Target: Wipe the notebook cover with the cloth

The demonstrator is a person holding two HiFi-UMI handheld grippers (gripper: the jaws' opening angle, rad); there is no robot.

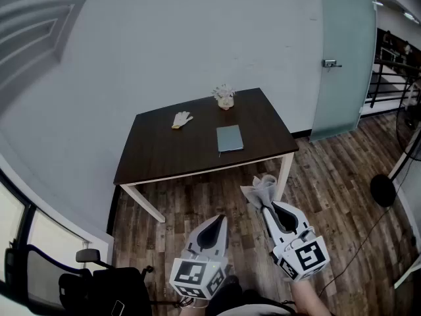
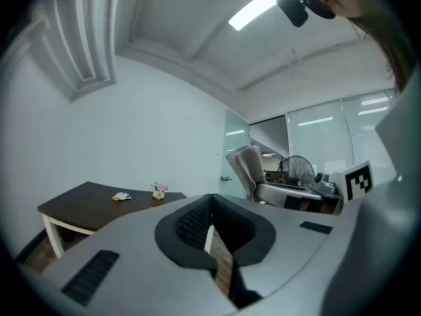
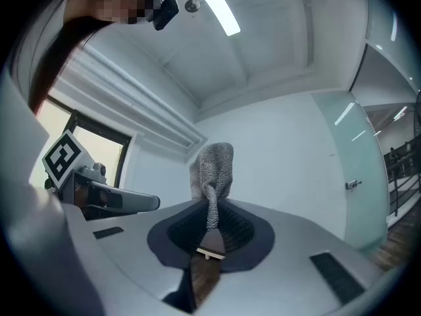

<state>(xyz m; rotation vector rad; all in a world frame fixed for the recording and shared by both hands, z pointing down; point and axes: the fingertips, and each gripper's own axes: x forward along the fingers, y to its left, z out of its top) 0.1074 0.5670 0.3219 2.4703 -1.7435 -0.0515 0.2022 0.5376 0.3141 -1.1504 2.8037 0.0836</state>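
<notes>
Head view: you stand on a wooden floor (image 1: 329, 176), well back from a dark tabletop (image 1: 164, 150) whose far edge meets a pale wall. The notebook (image 1: 229, 138), grey-green and closed, lies flat right of centre near the front edge, with bare wood on every side of it. A white glove (image 1: 181, 119) and a small flower ornament (image 1: 224, 97) sit toward the far edge, both apart from the notebook. Open floor lies between you and the front edge. A frosted glass door (image 1: 345, 58) stands to the right. A standing fan (image 1: 383, 189) is partly cut off by the right border, and a black chair (image 1: 99, 285) by the lower left corner. Your right gripper (image 1: 265, 206) has its jaws closed on the grey cloth (image 1: 260, 189), which bunches up beyond the tips, in the air short of the tabletop. Your left gripper (image 1: 221, 217), just beside it, has its jaws together with nothing between them. In the left gripper view the notebook cannot be made out, and in the right gripper view the cloth covers the middle.
</notes>
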